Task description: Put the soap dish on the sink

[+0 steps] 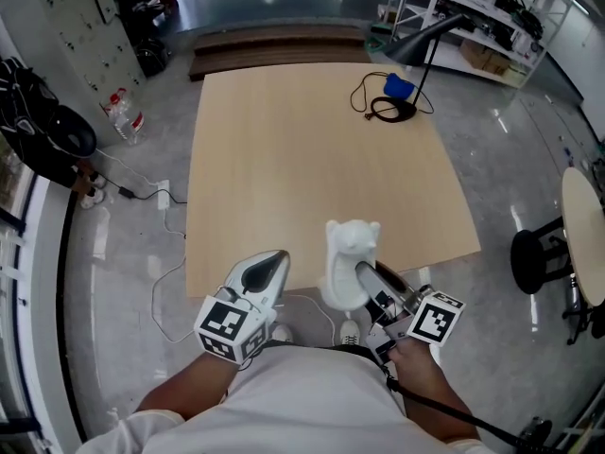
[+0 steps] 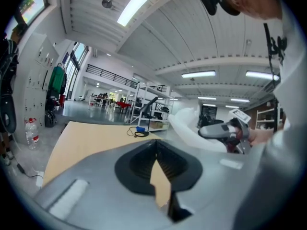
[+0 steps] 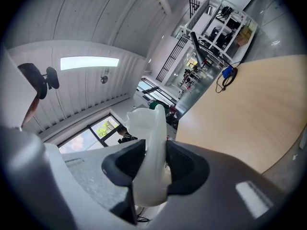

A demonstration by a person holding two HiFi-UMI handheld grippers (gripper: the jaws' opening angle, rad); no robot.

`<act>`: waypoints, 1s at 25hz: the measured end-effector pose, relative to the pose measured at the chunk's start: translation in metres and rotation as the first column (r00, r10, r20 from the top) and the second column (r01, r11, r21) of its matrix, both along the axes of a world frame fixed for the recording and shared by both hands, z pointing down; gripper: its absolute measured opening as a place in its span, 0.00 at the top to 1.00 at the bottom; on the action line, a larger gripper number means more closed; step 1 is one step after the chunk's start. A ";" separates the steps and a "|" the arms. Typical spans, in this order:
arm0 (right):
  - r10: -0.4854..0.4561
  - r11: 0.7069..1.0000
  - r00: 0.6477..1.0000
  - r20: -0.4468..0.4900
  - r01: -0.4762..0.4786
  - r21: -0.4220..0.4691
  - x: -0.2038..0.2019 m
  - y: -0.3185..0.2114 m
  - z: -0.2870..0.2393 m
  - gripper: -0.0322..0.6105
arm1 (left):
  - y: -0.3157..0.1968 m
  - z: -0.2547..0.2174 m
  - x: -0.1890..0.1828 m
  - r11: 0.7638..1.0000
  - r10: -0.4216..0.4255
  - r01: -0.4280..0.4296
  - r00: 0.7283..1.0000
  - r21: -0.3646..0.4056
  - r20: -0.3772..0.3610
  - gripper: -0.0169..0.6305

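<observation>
The soap dish (image 1: 348, 263) is white, moulded like a small bear, and stands on edge between the jaws of my right gripper (image 1: 364, 274), which is shut on it just past the near edge of the wooden table (image 1: 321, 159). In the right gripper view the dish (image 3: 151, 143) fills the gap of the gripper (image 3: 152, 163), with both pads pressed on its thin wall. My left gripper (image 1: 274, 258) hovers to the left of it at the same table edge, shut with nothing in it (image 2: 156, 150). From the left gripper view the dish (image 2: 189, 126) shows at the right. No sink is in view.
At the table's far right stand a black desk lamp (image 1: 416, 45), a coiled cable (image 1: 378, 107) and a blue object (image 1: 399, 86). A black stool (image 1: 539, 253) and a round table (image 1: 586, 225) are at the right. Water bottles (image 1: 123, 112) and a black bag (image 1: 38, 130) are on the floor at the left.
</observation>
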State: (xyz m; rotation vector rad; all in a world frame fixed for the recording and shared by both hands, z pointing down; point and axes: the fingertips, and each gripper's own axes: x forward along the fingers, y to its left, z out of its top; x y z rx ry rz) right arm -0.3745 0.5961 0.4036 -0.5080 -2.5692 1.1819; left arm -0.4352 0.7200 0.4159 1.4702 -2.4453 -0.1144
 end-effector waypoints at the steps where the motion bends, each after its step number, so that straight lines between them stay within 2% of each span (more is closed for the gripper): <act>1: 0.018 1.000 1.000 -0.001 -0.018 -0.002 0.003 0.000 0.001 0.74 | -0.001 0.001 0.002 1.000 0.019 -0.019 1.000 -0.001 -0.001 0.96; 8: 0.150 0.988 0.989 -0.014 -0.150 -0.022 0.036 -0.007 0.008 0.74 | -0.019 0.007 0.014 0.990 0.143 -0.143 0.990 -0.008 -0.011 0.96; 12: 0.229 0.973 0.973 -0.022 -0.229 -0.022 0.056 -0.022 0.009 0.74 | -0.040 0.004 0.027 0.975 0.221 -0.221 0.975 -0.001 -0.015 0.96; 25: 0.466 0.884 0.884 0.035 -0.465 -0.042 0.139 -0.103 -0.001 0.74 | -0.145 0.000 0.092 0.893 0.451 -0.451 0.893 -0.003 0.011 0.96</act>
